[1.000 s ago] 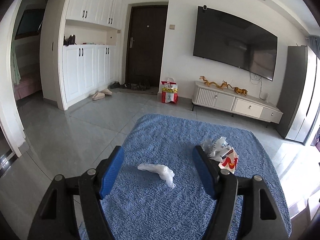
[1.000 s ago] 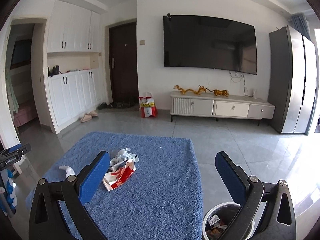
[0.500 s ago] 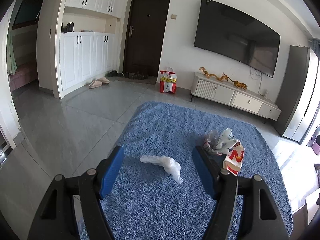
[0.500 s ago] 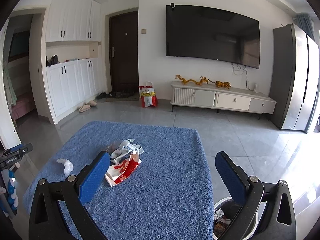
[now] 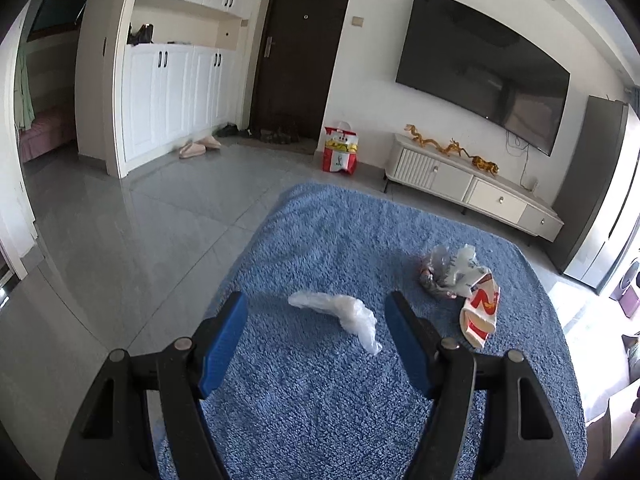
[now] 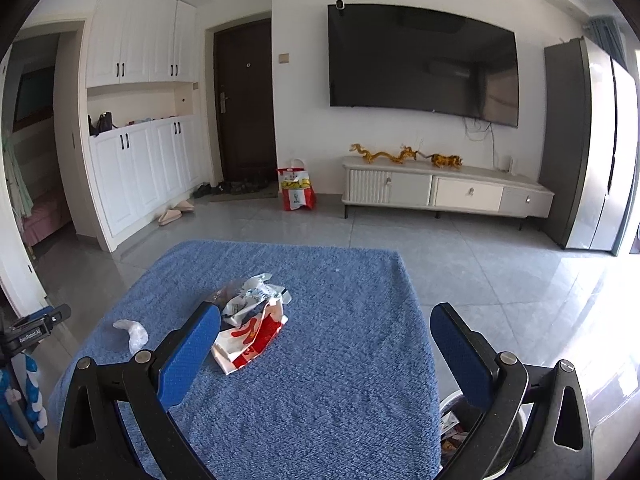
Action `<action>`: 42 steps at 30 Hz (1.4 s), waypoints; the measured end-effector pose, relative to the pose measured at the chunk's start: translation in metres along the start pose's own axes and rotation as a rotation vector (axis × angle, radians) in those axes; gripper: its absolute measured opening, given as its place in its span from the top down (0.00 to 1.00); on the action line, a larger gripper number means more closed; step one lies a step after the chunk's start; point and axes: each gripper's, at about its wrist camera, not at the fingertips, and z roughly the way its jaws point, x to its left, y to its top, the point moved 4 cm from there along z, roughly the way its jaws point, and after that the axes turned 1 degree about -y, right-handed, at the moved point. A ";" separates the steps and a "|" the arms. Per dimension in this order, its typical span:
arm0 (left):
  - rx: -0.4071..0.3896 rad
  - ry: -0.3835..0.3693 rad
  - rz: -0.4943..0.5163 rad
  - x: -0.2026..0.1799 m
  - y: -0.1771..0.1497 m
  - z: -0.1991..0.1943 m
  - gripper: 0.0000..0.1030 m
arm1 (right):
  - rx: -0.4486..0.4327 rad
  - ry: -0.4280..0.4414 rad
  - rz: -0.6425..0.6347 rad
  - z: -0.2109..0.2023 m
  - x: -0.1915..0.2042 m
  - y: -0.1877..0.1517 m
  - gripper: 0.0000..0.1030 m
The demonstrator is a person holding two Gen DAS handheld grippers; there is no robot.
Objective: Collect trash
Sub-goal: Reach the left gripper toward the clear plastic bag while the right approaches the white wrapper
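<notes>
Both grippers have dipped nearer the blue rug (image 5: 328,400): left gripper (image 5: 316,320), tongs apart, should straddle the clear plastic wrap (image 5: 340,312) squarely; right gripper (image 6: 324,340) gapes too.

"GenRobot.AI" on black mount (image 6: 30,334) at left edge

My left gripper (image 5: 316,312) has black angular plastic arms with triangular cut-outs, silver round screws at the joints, and blue textured pads (image 5: 224,342). My right gripper (image 6: 326,330) matches: black frame, silver screws, blue pads (image 6: 188,360).
</notes>
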 end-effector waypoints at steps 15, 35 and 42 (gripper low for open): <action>0.076 -0.062 0.024 -0.019 -0.014 0.026 0.33 | 0.121 0.075 0.023 0.031 -0.003 -0.023 0.00; 0.166 -0.050 -0.005 -0.020 -0.030 0.058 0.33 | 0.207 0.166 0.038 0.064 0.001 -0.042 0.22; 0.176 -0.056 0.009 -0.024 -0.032 0.063 0.33 | 0.234 0.188 0.042 0.073 0.002 -0.046 0.30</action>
